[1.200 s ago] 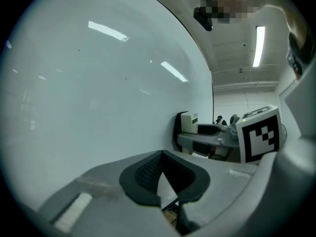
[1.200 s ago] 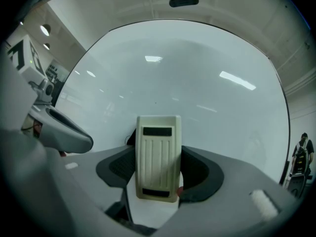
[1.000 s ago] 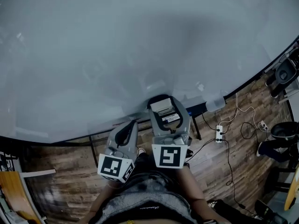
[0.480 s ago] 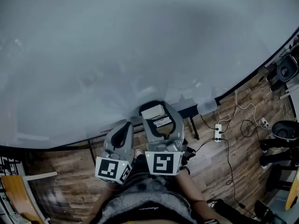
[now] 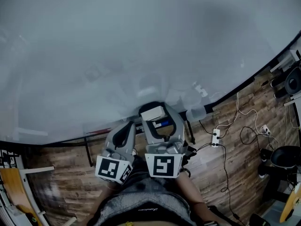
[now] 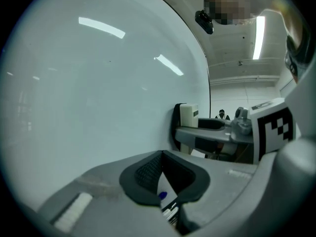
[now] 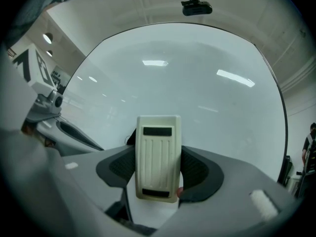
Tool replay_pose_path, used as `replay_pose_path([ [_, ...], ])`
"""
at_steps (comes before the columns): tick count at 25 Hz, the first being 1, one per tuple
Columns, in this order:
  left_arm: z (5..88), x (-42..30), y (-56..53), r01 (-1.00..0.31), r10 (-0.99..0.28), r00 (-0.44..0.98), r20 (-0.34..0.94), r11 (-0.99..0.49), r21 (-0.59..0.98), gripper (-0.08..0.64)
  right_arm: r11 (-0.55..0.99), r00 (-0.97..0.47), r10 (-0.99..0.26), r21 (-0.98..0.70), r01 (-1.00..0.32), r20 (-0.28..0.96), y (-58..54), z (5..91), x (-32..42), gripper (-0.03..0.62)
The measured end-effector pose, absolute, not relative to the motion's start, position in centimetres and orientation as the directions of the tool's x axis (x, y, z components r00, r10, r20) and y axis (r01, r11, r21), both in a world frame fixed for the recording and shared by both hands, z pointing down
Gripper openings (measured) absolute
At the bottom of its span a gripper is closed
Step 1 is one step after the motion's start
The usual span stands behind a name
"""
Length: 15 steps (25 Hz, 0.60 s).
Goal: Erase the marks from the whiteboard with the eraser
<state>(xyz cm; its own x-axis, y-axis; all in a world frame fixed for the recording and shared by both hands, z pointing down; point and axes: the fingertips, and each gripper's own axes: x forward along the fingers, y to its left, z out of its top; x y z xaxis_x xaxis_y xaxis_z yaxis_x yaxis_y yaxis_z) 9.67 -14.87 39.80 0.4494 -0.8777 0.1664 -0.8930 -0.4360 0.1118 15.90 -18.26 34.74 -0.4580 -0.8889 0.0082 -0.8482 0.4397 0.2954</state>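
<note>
The whiteboard [image 5: 141,41] fills the upper head view, with only faint smudges near its lower middle. My right gripper [image 5: 154,119] is shut on a cream plastic eraser [image 5: 153,113], held at the board's bottom edge. In the right gripper view the eraser [image 7: 158,154] stands upright between the black pads, facing the whiteboard [image 7: 197,93]. My left gripper [image 5: 124,135] sits just left of it, shut, holding nothing. In the left gripper view the whiteboard [image 6: 98,107] curves past on the left and the eraser [image 6: 188,116] shows in the right gripper beyond.
A red marker [image 5: 101,132] and a blue one [image 5: 162,124] lie on the ledge under the board. A power strip [image 5: 215,138] with cables lies on the wooden floor [image 5: 225,173] at right, near a chair base [image 5: 287,157]. A pale cylinder [image 5: 195,113] sits by the board's edge.
Both grippers have drifted slightly left along the board's bottom edge. The eraser stays gripped in the right one; the left one stays shut.
</note>
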Motion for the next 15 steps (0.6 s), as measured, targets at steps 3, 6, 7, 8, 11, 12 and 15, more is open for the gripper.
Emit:
replay_pose_path([
  [3,39.8,11.6,-15.7,-0.899,-0.883,0.438,0.167,-0.426,0.106,0.003,0.438,-0.455,-0.891,0.288,-0.852,0.010,-19.2,34.6,18.5,0.264],
  [6,39.8,13.4,-16.2,-0.906,-0.891,0.423,0.166,-0.409,0.110,0.003,0.441,-0.458,-0.889,0.303,-0.844,0.020,-19.9,34.6,21.1,0.264],
  [7,39.9,14.0,-16.4,-0.908,-0.893,0.418,0.166,-0.404,0.111,0.003,0.442,-0.459,-0.888,0.305,-0.844,0.019,-20.1,34.7,21.8,0.264],
  [8,40.0,14.6,-16.5,-0.910,-0.895,0.414,0.167,-0.400,0.113,0.003,0.443,-0.460,-0.888,0.304,-0.843,0.018,-20.3,34.8,22.6,0.264],
  [11,40.3,16.2,-16.8,-0.914,-0.899,0.402,0.172,-0.386,0.121,0.003,0.450,-0.464,-0.886,0.297,-0.842,0.026,-20.9,34.9,24.4,0.264],
  [12,40.2,16.6,-16.9,-0.917,-0.901,0.397,0.173,-0.380,0.124,0.003,0.457,-0.469,-0.883,0.297,-0.839,0.032,-21.0,35.0,24.8,0.264],
  [15,40.4,17.8,-16.9,-0.924,-0.907,0.380,0.179,-0.362,0.125,0.003,0.481,-0.493,-0.869,0.292,-0.826,0.037,-21.2,35.0,25.4,0.264],
])
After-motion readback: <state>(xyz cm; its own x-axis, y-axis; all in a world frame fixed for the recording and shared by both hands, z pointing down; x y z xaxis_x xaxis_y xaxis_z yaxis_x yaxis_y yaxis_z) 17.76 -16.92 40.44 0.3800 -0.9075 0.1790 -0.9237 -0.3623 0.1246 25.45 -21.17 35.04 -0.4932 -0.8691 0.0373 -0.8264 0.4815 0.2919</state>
